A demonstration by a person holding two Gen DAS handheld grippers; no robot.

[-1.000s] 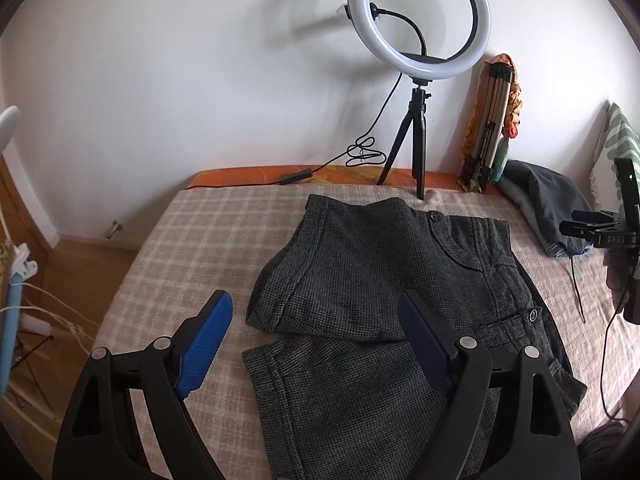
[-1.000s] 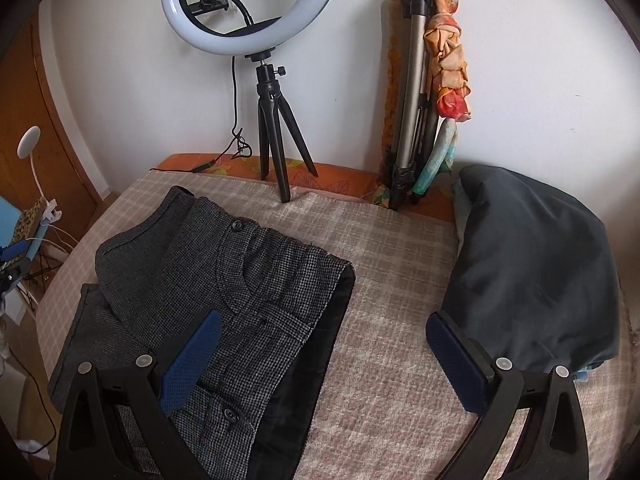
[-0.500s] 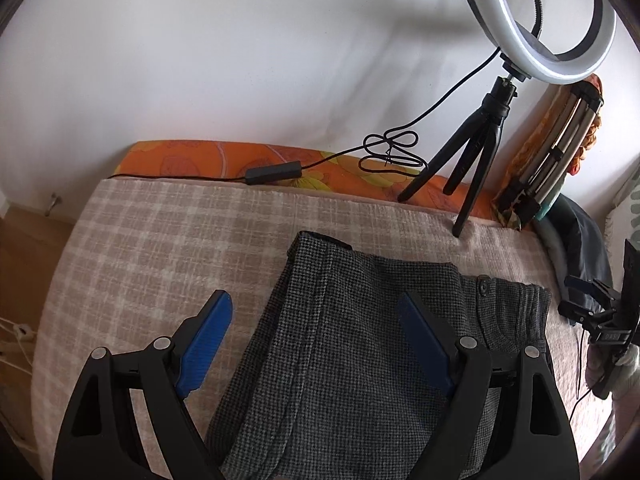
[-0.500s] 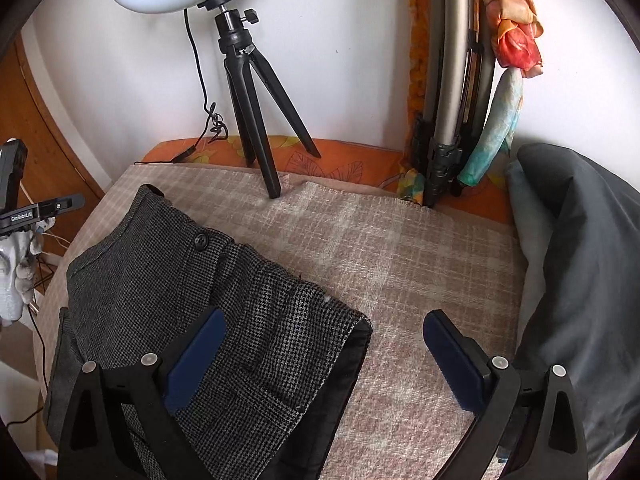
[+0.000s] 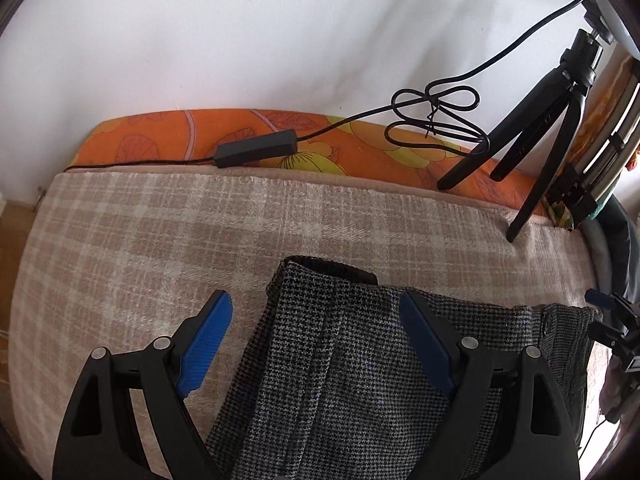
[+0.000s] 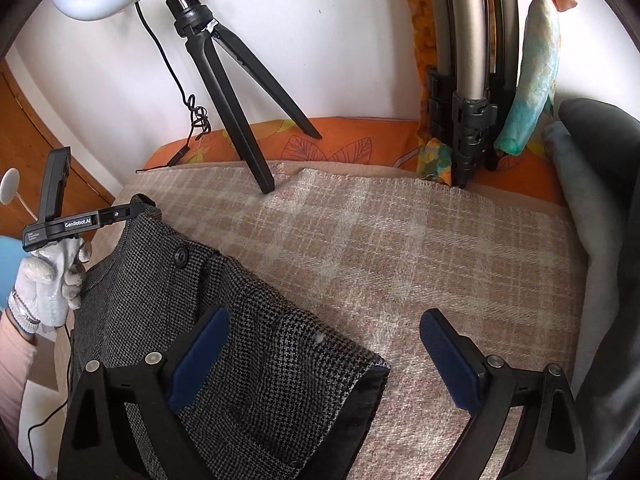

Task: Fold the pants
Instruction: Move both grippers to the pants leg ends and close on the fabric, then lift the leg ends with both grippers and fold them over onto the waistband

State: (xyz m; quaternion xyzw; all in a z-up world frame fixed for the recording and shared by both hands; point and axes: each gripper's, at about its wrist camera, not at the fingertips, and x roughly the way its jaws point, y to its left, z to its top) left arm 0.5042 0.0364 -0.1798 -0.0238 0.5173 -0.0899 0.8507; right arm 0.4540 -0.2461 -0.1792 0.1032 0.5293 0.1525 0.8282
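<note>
- Left wrist view: the left gripper (image 5: 316, 316) is seen spread wide, with nothing pinched. The pants (image 5: 340, 380) lie flat on the checked blanket (image 5: 160, 232), filling the frame from 5 to 7 o'clock. One corner of the grey cloth sits between the blue pads (image 5: 208, 336), and no pad is seen pressing on it.
- At 2 o'clock a small black tripod (image 5: 532, 152) is stood at the far edge of the bed, its cable (image 5: 436, 112) coiled at 1 o'clock over the orange sheet (image 5: 168, 136).
- Right wrist view: the right gripper (image 6: 320, 344) is closing slowly yet is seen wide apart. The other far corner of the pants (image 6: 256, 344), with a button (image 6: 181, 257), lies between its pads, untouched. At 9 o'clock a gloved hand (image 6: 52, 284) is seen holding the left tool. A dark pillow (image 6: 600, 200) rests at 3 o'clock.
- Progress: the pants appear already doubled over, since layered edges are shown. A further fold is judged to remain; both far corners must first be pinched. How many folds are left cannot be told.
</note>
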